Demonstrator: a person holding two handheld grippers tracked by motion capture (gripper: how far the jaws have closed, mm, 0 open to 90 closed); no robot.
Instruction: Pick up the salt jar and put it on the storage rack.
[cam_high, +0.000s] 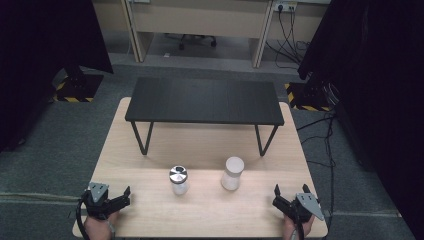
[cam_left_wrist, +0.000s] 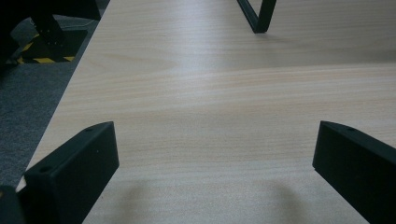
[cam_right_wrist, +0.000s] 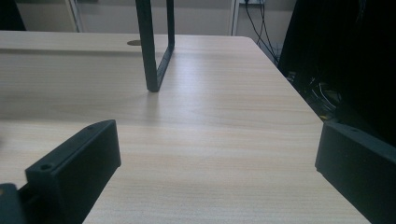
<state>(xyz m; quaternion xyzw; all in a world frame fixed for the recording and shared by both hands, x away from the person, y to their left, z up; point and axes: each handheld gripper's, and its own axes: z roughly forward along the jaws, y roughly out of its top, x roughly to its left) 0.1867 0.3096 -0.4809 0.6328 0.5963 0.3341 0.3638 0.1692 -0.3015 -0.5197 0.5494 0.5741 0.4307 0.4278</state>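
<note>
Two jars mid-table: metal-lidded jar (cam_high: 178, 180), white jar (cam_high: 232, 173), between left hand-held gripper (cam_high: 124, 196) and right hand-held gripper (cam_high: 283, 196), both wide, empty.

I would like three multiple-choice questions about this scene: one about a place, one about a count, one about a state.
1. Where does the jar with the silver lid stand?
A. on the black shelf
B. on the wooden table, left of the white jar
C. on the floor

2. How many jars stand on the wooden table?
A. one
B. two
C. four

3. How is the left gripper?
A. open, holding nothing
B. shut on a jar
C. shut on a cable

Answers: 1 B, it stands beside the white jar, in front of the black shelf. 2 B, two show. 3 A, its jaws stand wide apart over bare wood.
</note>
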